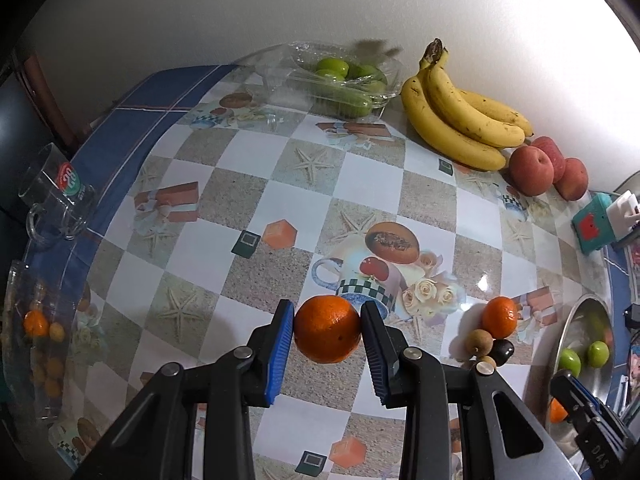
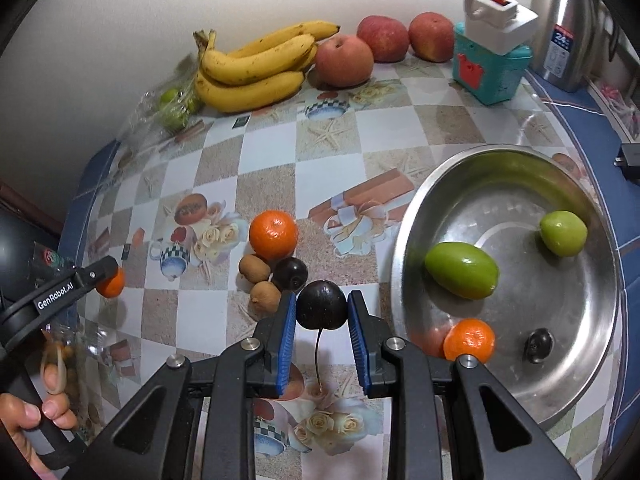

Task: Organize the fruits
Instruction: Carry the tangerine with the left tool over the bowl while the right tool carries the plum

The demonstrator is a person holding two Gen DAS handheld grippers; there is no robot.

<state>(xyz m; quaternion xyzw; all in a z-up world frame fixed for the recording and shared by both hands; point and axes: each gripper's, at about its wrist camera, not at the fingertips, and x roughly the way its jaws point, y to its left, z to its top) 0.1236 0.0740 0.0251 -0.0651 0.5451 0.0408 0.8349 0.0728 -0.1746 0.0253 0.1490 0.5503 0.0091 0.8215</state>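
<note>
The left gripper (image 1: 328, 330) was closed on a tangerine (image 1: 327, 328), held above the surface (image 1: 248, 168). The right gripper (image 2: 322, 308) was clamped on a dark cherry (image 2: 321, 305), its stem hanging down, beside the metal bowl (image 2: 404, 248). Just behind lay a small pile: another tangerine (image 2: 273, 234), two brown longans (image 2: 254, 268) and a second cherry (image 2: 290, 273). Farther back were bananas (image 2: 256, 65) and apples (image 2: 345, 61). I judged two risks: the round cherry could slip from the pads, and a low gripper could scatter the pile.
</note>
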